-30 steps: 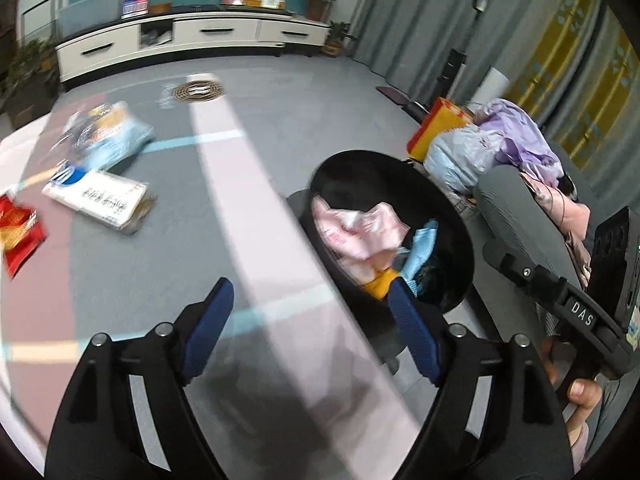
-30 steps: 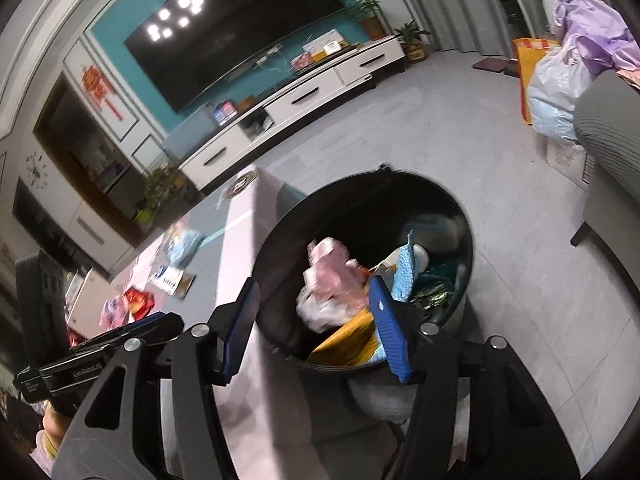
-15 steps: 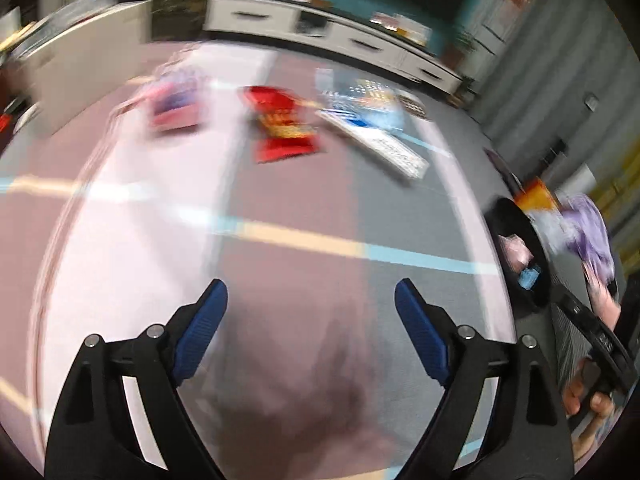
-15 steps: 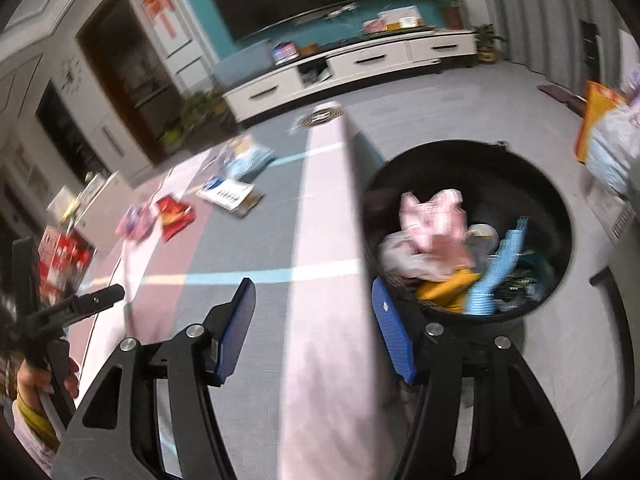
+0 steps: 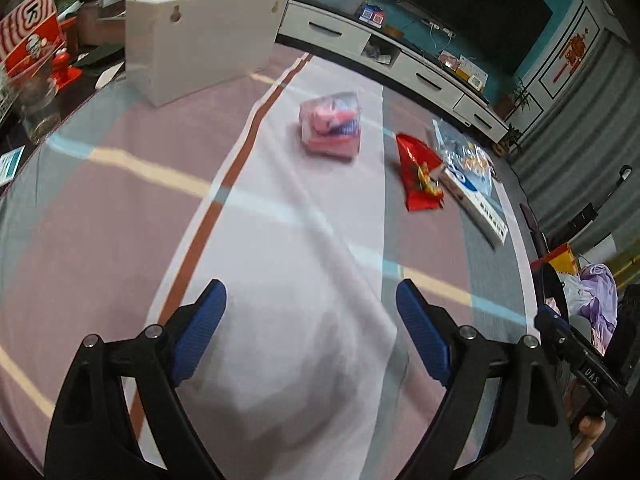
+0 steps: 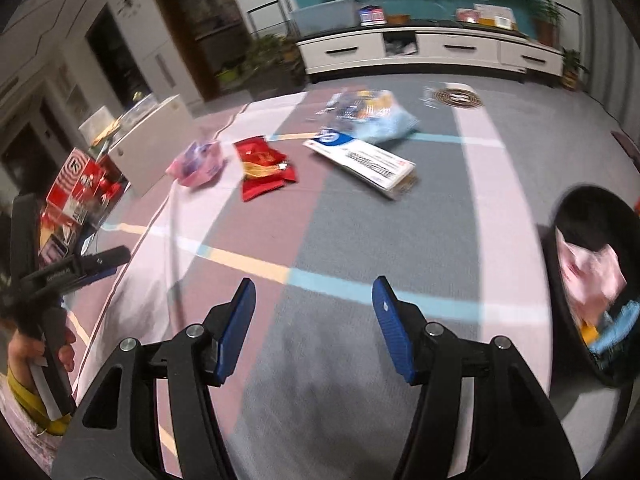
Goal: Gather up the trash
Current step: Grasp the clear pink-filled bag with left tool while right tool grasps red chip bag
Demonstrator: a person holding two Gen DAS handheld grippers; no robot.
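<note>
Trash lies on a patterned rug: a pink packet (image 5: 331, 125) (image 6: 198, 162), a red snack bag (image 5: 419, 172) (image 6: 264, 168), a white and blue flat box (image 5: 476, 200) (image 6: 362, 162) and a clear blue bag (image 5: 460, 148) (image 6: 370, 114). A black bin (image 6: 596, 300) holding pink and blue scraps stands at the right edge of the right wrist view. My left gripper (image 5: 310, 316) hangs open over pale rug, well short of the pink packet. My right gripper (image 6: 314, 312) is open above grey rug, nothing between its fingers.
A white box (image 5: 200, 44) stands at the rug's far left corner, with cluttered red cartons (image 6: 80, 184) beside it. A white TV cabinet (image 6: 432, 50) lines the back wall. A hand (image 6: 24, 354) holds the other gripper at the left edge.
Both views have swung left, away from the black bin and onto the rug with the trash. The bin has slid to the right edge. Both grippers stay empty.
</note>
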